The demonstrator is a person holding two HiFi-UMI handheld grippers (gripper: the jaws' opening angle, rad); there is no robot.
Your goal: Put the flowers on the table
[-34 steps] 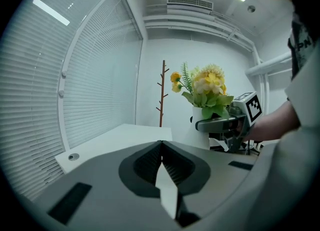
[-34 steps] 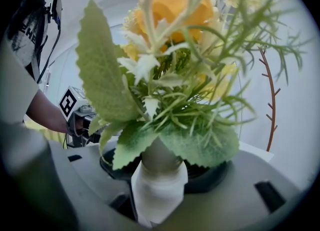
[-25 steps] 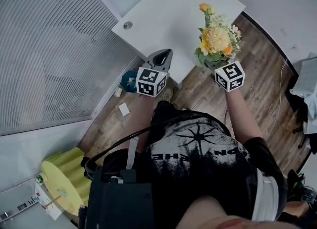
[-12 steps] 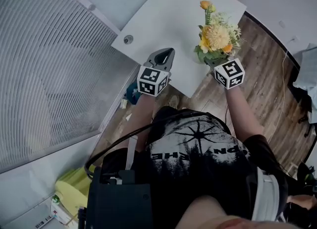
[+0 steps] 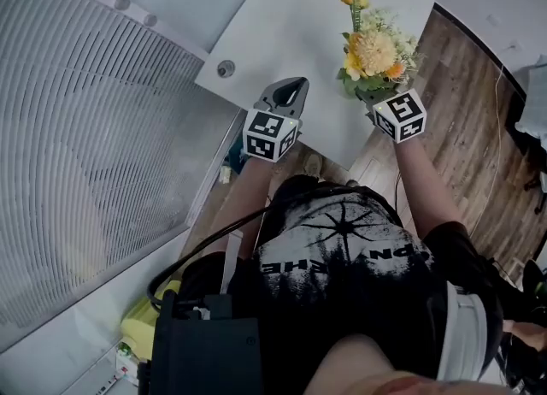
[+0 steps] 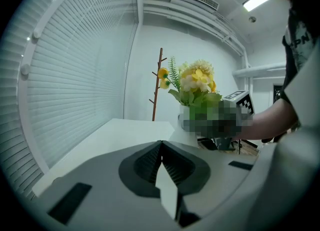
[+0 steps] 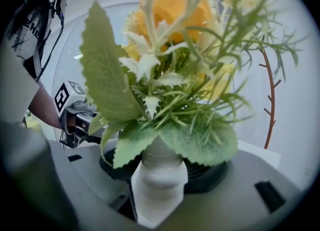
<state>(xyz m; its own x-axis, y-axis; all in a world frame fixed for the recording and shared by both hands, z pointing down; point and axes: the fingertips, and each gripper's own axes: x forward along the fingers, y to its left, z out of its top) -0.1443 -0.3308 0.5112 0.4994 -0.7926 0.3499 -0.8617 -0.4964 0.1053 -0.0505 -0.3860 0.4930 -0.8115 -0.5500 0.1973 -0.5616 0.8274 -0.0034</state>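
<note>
A bouquet of yellow and orange flowers (image 5: 373,50) in a white ribbed vase (image 7: 159,175) hangs over the near right part of the white table (image 5: 291,17). My right gripper (image 5: 373,101) is shut on the vase, its jaws standing wide around the vase's body, and the leaves hide most of them. In the right gripper view the blooms (image 7: 170,50) fill the picture. My left gripper (image 5: 291,87) hovers over the table's near edge, to the left of the bouquet, shut and holding nothing. In the left gripper view the flowers (image 6: 196,82) are to the right of the left gripper (image 6: 160,147).
Window blinds (image 5: 85,128) run along the left. Wooden floor (image 5: 461,128) lies right of the table. The tabletop has a round cable hole (image 5: 226,68). A wooden coat stand (image 6: 156,82) rises behind the table. A yellow-green object (image 5: 149,329) sits on the floor behind me.
Both grippers have moved forward, from the table's near edge to over the tabletop. The bouquet stays in the right gripper. The left gripper stays shut.
</note>
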